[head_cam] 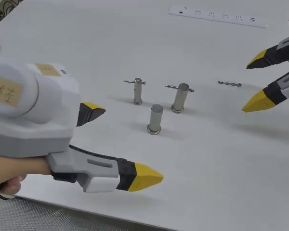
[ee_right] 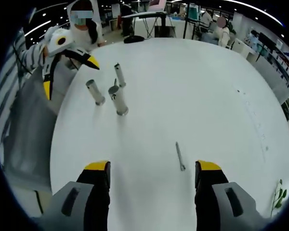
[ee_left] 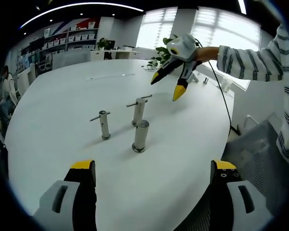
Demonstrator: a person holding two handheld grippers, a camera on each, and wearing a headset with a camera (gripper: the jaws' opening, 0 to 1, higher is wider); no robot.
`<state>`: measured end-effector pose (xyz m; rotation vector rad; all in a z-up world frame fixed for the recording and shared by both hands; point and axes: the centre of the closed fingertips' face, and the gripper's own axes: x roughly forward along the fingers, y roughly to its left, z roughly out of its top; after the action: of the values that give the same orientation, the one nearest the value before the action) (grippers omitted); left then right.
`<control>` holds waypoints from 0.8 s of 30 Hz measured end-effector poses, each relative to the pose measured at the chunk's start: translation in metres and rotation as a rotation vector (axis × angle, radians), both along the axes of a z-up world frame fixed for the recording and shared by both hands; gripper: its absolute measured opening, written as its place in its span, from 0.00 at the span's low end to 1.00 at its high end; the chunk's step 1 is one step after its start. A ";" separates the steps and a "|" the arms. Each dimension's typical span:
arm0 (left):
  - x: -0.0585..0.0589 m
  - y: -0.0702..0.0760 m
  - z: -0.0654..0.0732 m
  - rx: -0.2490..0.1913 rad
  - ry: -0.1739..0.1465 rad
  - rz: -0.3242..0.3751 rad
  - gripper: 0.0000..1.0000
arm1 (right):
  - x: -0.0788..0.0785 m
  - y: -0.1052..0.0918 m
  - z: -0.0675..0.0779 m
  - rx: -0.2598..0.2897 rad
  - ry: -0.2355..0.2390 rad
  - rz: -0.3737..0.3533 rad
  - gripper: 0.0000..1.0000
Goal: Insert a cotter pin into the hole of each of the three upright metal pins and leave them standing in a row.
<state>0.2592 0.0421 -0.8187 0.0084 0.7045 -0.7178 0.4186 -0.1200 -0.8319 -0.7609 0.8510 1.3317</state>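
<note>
Three upright metal pins stand on the white table. The far left pin (head_cam: 137, 91) (ee_left: 104, 124) and the far right pin (head_cam: 179, 97) (ee_left: 138, 110) each carry a cotter pin through the top. The nearer pin (head_cam: 155, 119) (ee_left: 140, 136) (ee_right: 95, 91) has none. A loose cotter pin (head_cam: 229, 83) (ee_right: 179, 156) lies flat on the table, just ahead of my right gripper (head_cam: 254, 82) (ee_right: 153, 168), which hangs open above it. My left gripper (head_cam: 120, 144) (ee_left: 153, 168) is open and holds nothing, near the front edge, short of the pins.
A white power strip (head_cam: 216, 15) lies at the far edge of the table. The table's front edge (head_cam: 135, 219) runs close under my left gripper. People sit and stand beyond the table in the right gripper view.
</note>
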 end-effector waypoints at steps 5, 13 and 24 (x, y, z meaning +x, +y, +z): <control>-0.002 -0.002 -0.002 -0.004 0.008 -0.002 0.96 | 0.011 -0.002 -0.013 -0.038 0.015 0.001 0.67; -0.002 -0.003 -0.002 -0.010 0.014 -0.004 0.94 | 0.018 -0.006 -0.027 -0.074 0.042 0.008 0.60; 0.000 -0.001 -0.001 -0.012 0.012 0.002 0.93 | 0.015 -0.001 -0.034 -0.112 0.070 0.042 0.48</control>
<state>0.2595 0.0414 -0.8195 -0.0074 0.7117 -0.7208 0.4339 -0.1213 -0.8658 -0.8268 0.9767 1.3627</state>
